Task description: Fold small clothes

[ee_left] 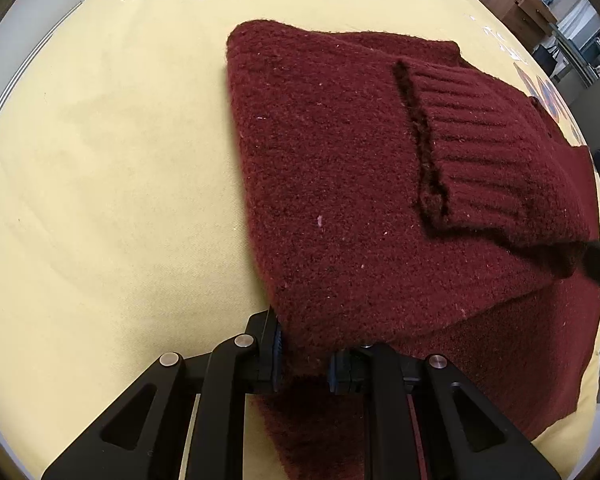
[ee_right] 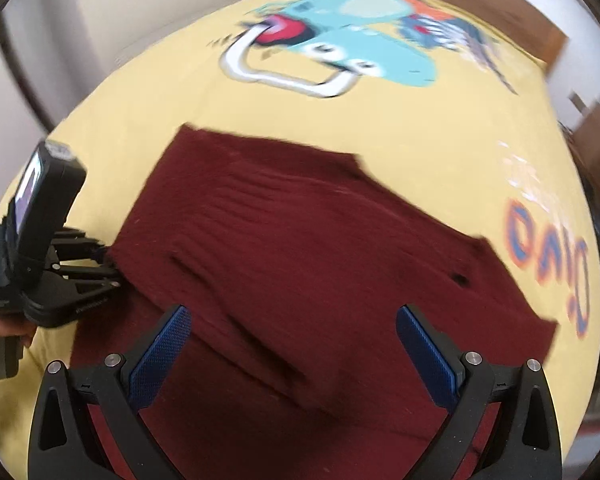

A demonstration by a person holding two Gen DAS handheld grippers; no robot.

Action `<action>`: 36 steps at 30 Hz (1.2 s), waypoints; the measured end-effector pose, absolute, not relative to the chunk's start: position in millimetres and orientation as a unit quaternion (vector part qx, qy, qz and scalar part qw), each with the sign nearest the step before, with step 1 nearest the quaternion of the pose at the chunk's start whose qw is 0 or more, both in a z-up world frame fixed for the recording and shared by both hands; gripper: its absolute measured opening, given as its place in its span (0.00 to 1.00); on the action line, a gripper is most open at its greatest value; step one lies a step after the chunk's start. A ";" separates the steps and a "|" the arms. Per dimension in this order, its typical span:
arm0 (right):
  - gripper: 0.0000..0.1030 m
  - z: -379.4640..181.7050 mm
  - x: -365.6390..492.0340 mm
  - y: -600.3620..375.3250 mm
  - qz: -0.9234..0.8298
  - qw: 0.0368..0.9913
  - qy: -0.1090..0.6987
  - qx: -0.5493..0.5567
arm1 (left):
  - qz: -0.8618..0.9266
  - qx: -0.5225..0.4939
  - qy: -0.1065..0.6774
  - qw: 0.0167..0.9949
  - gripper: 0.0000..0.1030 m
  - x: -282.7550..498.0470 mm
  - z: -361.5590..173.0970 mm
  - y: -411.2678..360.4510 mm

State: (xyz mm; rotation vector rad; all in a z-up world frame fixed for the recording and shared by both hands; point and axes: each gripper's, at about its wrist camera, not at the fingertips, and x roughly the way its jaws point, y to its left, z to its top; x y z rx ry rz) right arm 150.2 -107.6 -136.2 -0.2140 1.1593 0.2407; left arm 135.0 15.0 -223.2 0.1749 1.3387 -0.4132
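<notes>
Now my left gripper point(ee_left: 304, 356) pinches the sweater point(ee_left: 340, 184) edge on the yellow cloth point(ee_left: 100, 160); right gripper point(ee_right: 292, 356) hovers wide open, empty. Next, I'd judge: grab and fold.

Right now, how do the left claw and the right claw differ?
The left claw is shut on the edge of the maroon sweater; the right claw is open and holds nothing. The left claw sits at the sweater's edge, by the yellow cloth; the right claw hangs over the sweater's middle. Both are black with blue pads and point downward.
</notes>
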 end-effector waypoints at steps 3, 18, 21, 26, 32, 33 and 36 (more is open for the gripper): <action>0.98 -156.1 162.1 -86.1 0.114 0.813 0.557 -0.128 | -0.191 0.078 0.617 0.759 0.14 135.9 -224.4 13.0; 0.18 -183.8 169.8 -96.9 0.106 0.805 0.574 -0.105 | -0.193 0.074 0.620 0.757 0.14 177.9 -228.4 19.1; 0.16 -169.0 165.7 -116.4 0.100 0.816 0.565 -0.067 | -0.192 0.074 0.621 0.757 0.14 177.2 -229.3 19.5; 0.15 -148.0 154.1 -147.4 0.088 0.831 0.549 -0.012 | -0.190 0.075 0.621 0.756 0.14 177.7 -228.6 18.8; 0.15 -127.4 133.7 -188.2 0.065 0.843 0.533 0.039 | -0.188 0.080 0.623 0.755 0.14 180.2 -228.7 17.0; 0.14 -125.6 131.5 -195.8 0.059 0.844 0.531 0.048 | -0.188 0.082 0.623 0.755 0.14 180.0 -228.4 16.1; 0.14 -122.1 124.2 -219.3 0.041 0.846 0.527 0.071 | -0.188 0.083 0.624 0.754 0.14 181.5 -228.1 16.5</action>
